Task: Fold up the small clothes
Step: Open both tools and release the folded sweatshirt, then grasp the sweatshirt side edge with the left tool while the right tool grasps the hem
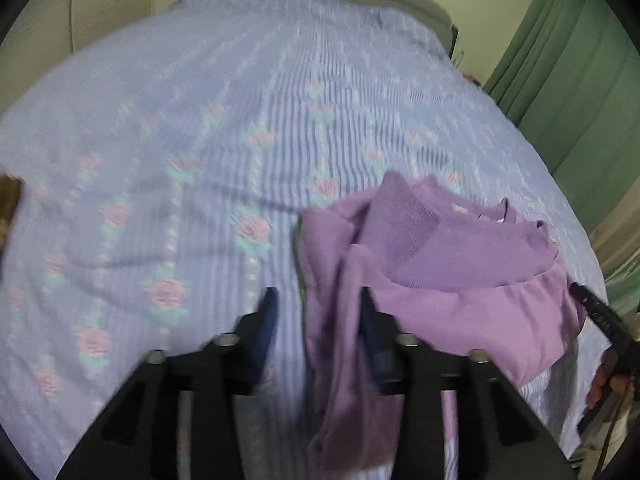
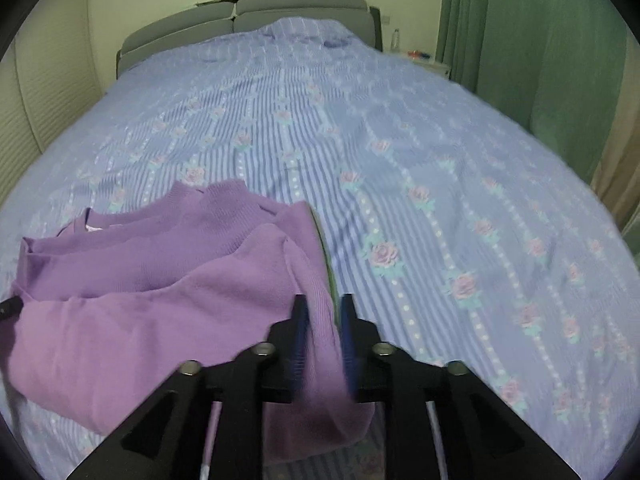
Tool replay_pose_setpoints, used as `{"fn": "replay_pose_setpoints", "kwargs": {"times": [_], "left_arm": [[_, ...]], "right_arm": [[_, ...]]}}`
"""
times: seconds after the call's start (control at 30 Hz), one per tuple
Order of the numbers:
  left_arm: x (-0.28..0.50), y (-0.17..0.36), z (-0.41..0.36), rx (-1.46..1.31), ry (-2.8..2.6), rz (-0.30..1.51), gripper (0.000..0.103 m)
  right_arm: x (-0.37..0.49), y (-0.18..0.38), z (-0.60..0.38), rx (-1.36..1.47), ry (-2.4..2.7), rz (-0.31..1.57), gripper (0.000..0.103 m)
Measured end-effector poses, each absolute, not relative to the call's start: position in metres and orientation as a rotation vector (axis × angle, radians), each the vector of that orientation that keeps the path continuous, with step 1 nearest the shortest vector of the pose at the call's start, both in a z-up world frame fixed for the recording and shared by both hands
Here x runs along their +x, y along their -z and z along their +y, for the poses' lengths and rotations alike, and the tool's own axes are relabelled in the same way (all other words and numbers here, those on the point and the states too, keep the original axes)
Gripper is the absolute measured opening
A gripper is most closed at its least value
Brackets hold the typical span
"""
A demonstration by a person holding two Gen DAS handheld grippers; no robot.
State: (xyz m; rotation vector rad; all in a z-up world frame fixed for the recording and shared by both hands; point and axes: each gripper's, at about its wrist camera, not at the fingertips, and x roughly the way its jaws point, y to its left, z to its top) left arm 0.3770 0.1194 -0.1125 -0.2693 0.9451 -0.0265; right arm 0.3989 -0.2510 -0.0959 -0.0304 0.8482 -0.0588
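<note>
A: What do we see first?

B: We see a purple sweater [image 2: 132, 280] lying bunched on the bed [image 2: 400, 160], near the front edge. It is partly folded, with layers on top of each other.

A: Where are our grippers?

B: Our left gripper [image 1: 316, 320] is at one end of the sweater. Its jaws stand apart. A strip of the purple cloth hangs between them, close to the right finger [image 1: 370, 332]. We cannot tell if that finger touches it.

A: And the other one?

B: Our right gripper [image 2: 324, 328] is at the other end. Its jaws are apart too, with a narrow fold of the sweater running between them. The picture is blurry there, so we cannot tell if the pads press on it.

A: Any boxes or baskets with things in them?

B: We see none. The sweater just lies on the blue cover with pink flowers.

A: What is farther away?

B: A grey headboard [image 2: 248, 16] at the far end and a green curtain [image 2: 540, 40] on the right side.
</note>
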Motion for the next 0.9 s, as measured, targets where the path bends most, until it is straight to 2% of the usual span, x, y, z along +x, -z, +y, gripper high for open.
{"fn": "replay_pose_setpoints", "kwargs": {"times": [0.07,0.23,0.43,0.63,0.77,0.83,0.9], "left_arm": [[0.356,0.089,0.124,-0.247,-0.014,0.851,0.063],[0.301,0.060,0.134,-0.256,-0.043,0.769,0.069],[0.262,0.098,0.138,-0.515,0.099,0.837,0.069],[0.259,0.147,0.136,-0.737,0.199,0.876,0.068],[0.267,0.161,0.134,-0.810,0.211,0.865,0.062],[0.274,0.167,0.134,-0.848,0.226,0.851,0.062],[0.284,0.170,0.132,-0.872,0.223,0.834,0.062]], "right_arm": [[0.379,0.075,-0.245,-0.041,0.056,0.758,0.056],[0.332,0.035,-0.224,-0.034,-0.016,0.646,0.060],[0.296,0.041,-0.189,-0.005,-0.164,0.651,0.060],[0.283,0.069,-0.164,0.008,-0.236,0.705,0.060],[0.283,0.080,-0.158,0.021,-0.248,0.727,0.059],[0.284,0.083,-0.157,0.030,-0.247,0.733,0.058],[0.287,0.086,-0.157,0.039,-0.246,0.741,0.049]]}}
